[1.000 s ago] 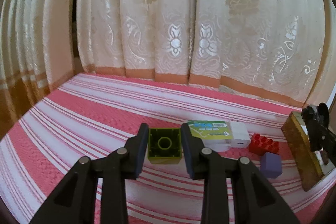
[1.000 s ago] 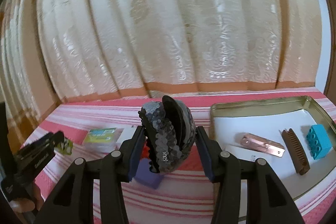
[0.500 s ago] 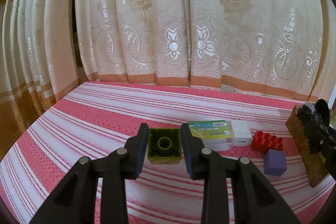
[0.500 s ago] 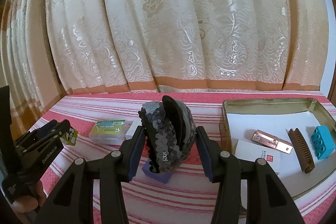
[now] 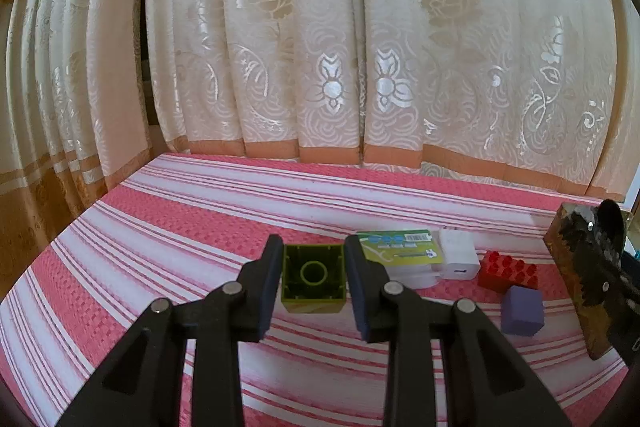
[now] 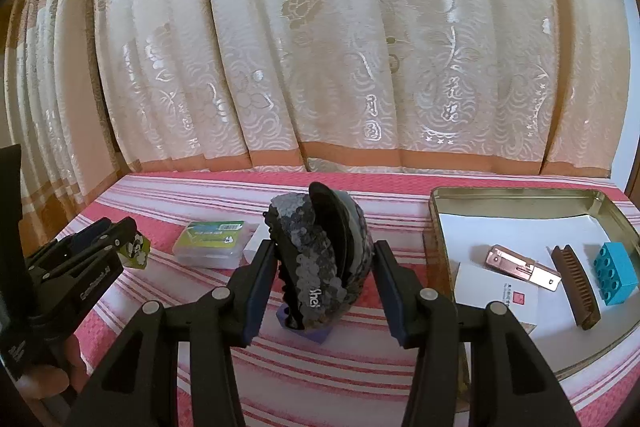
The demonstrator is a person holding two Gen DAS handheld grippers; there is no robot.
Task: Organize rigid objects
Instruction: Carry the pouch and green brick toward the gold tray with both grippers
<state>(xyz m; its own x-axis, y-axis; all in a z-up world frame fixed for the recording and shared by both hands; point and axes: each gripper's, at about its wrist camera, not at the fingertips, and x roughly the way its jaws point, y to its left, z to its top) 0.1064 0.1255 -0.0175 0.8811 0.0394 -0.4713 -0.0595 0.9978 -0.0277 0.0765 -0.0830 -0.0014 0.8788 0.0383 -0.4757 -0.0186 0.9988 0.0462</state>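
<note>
My left gripper is shut on an olive-green toy brick, its hollow underside facing the camera, held just above the striped cloth. The right wrist view shows this gripper at the left with the brick. My right gripper is shut on a dark sequined hair claw, held upright over a purple cube. The claw also shows at the right edge of the left wrist view. A gold tin tray lies to the right of it.
In the tray lie a rose-gold clip, a brown comb, a blue brick and a white card. On the pink striped cloth sit a green-labelled box, white charger, red brick and the purple cube. Curtains close the back.
Both grips stay the same. The right wrist view has shifted a little, so the tray now sits further right in it. The objects on the cloth have not moved.
</note>
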